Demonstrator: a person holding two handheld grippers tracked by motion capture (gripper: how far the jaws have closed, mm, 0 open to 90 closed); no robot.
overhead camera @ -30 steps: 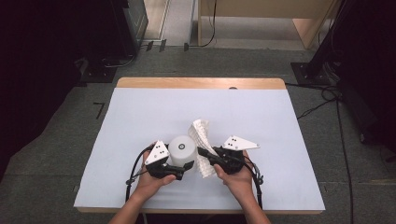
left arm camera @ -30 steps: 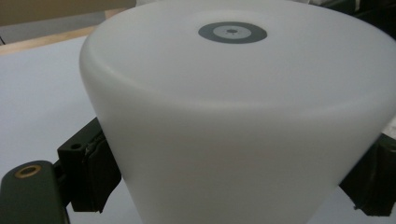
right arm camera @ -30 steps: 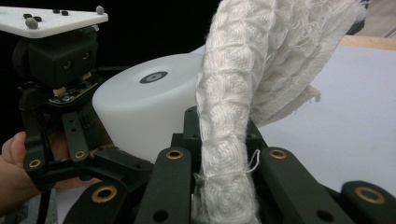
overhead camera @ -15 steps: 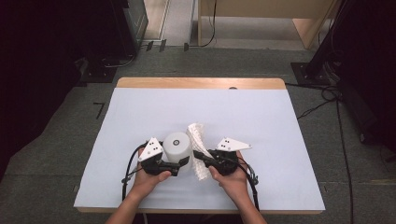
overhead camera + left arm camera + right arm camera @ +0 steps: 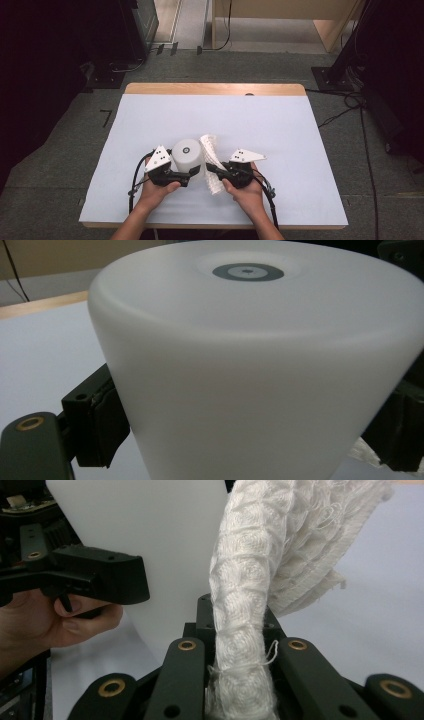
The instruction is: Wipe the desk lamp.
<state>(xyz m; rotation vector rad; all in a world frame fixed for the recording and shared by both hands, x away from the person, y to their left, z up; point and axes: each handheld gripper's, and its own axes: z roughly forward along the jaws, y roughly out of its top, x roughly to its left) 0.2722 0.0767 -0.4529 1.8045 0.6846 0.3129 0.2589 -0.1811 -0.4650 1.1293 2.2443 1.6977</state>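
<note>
A white plastic cup (image 5: pixel 187 155) stands upside down, wider at the top, with a grey ring on its upturned base (image 5: pixel 248 272). My left gripper (image 5: pixel 192 172) is shut on its lower part, with one black pad (image 5: pixel 100 425) on each side of the cup (image 5: pixel 260 370). My right gripper (image 5: pixel 212 169) is shut on a white knitted cloth (image 5: pixel 210 150). The folded cloth (image 5: pixel 250 605) rises from between my right gripper's jaws (image 5: pixel 240 655) and leans against the side of the cup (image 5: pixel 165 535). A loose end (image 5: pixel 216 186) hangs below.
The pale blue table top (image 5: pixel 215 115) has a wooden back edge (image 5: pixel 215 89), with open surface behind and to both sides of the hands. The left gripper (image 5: pixel 100 575) and its hand (image 5: pixel 50 625) sit close by in the right gripper view. Cables lie on the floor beyond.
Both hands, with the cup and the cloth, have shifted slightly to the left. The cloth's top has come in against the cup.
</note>
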